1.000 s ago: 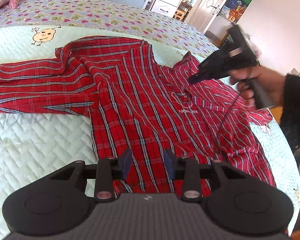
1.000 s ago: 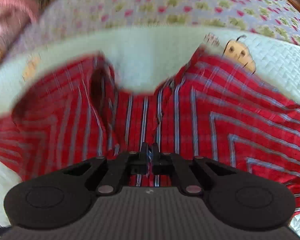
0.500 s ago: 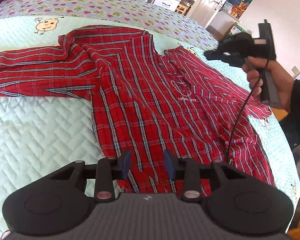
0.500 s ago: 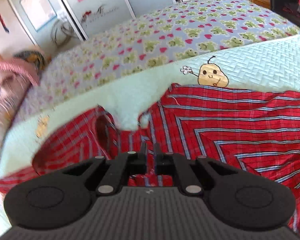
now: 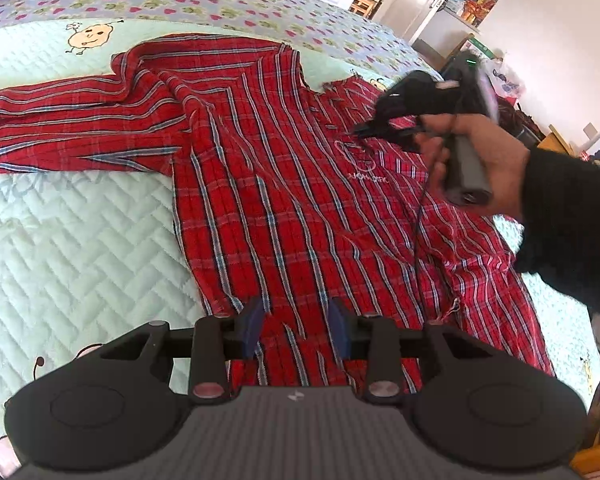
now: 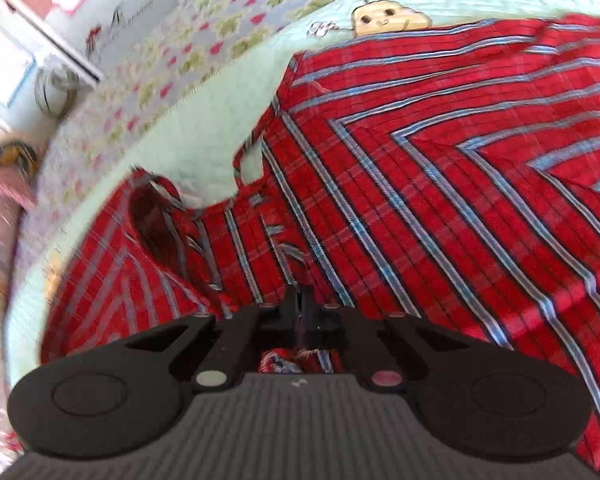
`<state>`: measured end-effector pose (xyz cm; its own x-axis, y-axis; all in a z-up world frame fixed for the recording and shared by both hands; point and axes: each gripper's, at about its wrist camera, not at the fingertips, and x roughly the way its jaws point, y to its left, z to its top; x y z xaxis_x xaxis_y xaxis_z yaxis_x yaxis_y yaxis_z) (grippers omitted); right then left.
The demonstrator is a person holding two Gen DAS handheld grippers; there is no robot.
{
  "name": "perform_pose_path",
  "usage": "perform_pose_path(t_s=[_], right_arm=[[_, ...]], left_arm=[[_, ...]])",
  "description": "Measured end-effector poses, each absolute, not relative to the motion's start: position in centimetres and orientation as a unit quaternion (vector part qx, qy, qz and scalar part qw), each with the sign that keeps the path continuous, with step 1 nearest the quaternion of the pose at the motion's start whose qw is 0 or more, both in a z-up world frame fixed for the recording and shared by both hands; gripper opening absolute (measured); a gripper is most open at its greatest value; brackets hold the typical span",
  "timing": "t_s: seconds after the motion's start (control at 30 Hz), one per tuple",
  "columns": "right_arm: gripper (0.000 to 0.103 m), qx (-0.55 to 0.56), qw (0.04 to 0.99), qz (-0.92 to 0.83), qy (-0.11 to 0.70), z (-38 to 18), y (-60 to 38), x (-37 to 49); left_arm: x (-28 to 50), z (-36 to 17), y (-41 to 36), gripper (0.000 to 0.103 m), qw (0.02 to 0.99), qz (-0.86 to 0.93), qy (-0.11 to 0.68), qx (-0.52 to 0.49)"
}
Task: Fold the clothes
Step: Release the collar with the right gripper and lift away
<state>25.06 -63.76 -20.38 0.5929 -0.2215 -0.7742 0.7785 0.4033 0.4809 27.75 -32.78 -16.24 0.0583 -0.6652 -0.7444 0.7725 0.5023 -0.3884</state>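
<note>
Between the two blue pads of my left gripper (image 5: 296, 330) there is a wide gap, and nothing is held there; the pads hang just above the lower hem of the red plaid shirt (image 5: 284, 200). My right gripper (image 6: 301, 312) has its fingers pressed together on a small fold of this shirt, near the open neck, and a bit of frayed red cloth shows behind the fingertips.

The shirt lies spread with the front up on the pale green quilted bedspread (image 5: 80, 248). It has blue and white stripes over the red, and a small white printed logo (image 5: 360, 160) on the chest. One sleeve (image 5: 72, 128) stretches flat to the side, with some creases at the shoulder. The other side of the shirt is more wrinkled and bunched near the edge of the bed.

In the left wrist view, my right hand (image 5: 476, 152) grips the grey handle from the side, the gripper pointing down at the chest area. The forearm is in a dark sleeve (image 5: 572, 224). A thin black cable (image 5: 420, 220) hangs from the handle over the cloth.
</note>
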Motion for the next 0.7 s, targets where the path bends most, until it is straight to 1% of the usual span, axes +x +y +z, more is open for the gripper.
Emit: perform_pose_path(t_s=[0.07,0.13,0.17,0.2,0.23,0.27,0.37,0.4,0.43,0.47,0.5,0.53,0.7], right_arm=[[0.002,0.447,0.778,-0.317,0.307,-19.2,-63.2,23.6],[0.002,0.431,0.785,-0.301,0.327,-18.0,-62.1,22.3],[0.004,0.422,0.787,-0.291,0.344,-18.0,-61.7,22.1],[0.008,0.416,0.79,-0.288,0.346,-17.9,-61.3,22.1],[0.011,0.41,0.794,-0.287,0.345,-17.9,-60.9,22.2],[0.016,0.405,0.798,-0.286,0.344,-17.8,-60.5,22.3],[0.018,0.388,0.808,-0.283,0.341,-17.7,-59.2,22.7],[0.024,0.383,0.812,-0.282,0.34,-17.7,-58.7,22.8],[0.028,0.377,0.815,-0.28,0.339,-17.6,-58.3,22.9],[0.035,0.371,0.819,-0.279,0.337,-17.6,-57.9,23.0],[0.04,0.366,0.822,-0.278,0.336,-17.5,-57.5,23.1],[0.042,0.36,0.825,-0.277,0.335,-17.5,-57.0,23.2],[0.042,0.349,0.826,-0.248,0.366,-18.6,-53.3,25.8]], left_arm=[[27.8,-16.1,-32.6,0.038,0.726,-0.496,0.473,0.054],[28.0,-16.2,-32.4,0.038,0.726,-0.494,0.475,0.052],[28.0,-16.3,-32.4,0.038,0.726,-0.493,0.478,0.051],[28.0,-16.5,-32.3,0.038,0.725,-0.491,0.48,0.051],[28.0,-16.6,-32.3,0.038,0.725,-0.49,0.482,0.052],[28.0,-16.6,-32.4,0.038,0.724,-0.489,0.484,0.053],[27.7,-16.3,-32.0,0.038,0.724,-0.49,0.483,0.051],[27.7,-16.2,-31.9,0.038,0.724,-0.49,0.482,0.051],[27.6,-16.2,-31.7,0.038,0.724,-0.489,0.483,0.051],[27.6,-16.2,-31.4,0.038,0.725,-0.488,0.484,0.051],[27.6,-16.2,-31.2,0.038,0.725,-0.486,0.485,0.052],[27.6,-16.2,-31.0,0.038,0.726,-0.484,0.486,0.052],[28.7,-16.4,-28.9,0.038,0.732,-0.462,0.499,0.024]])
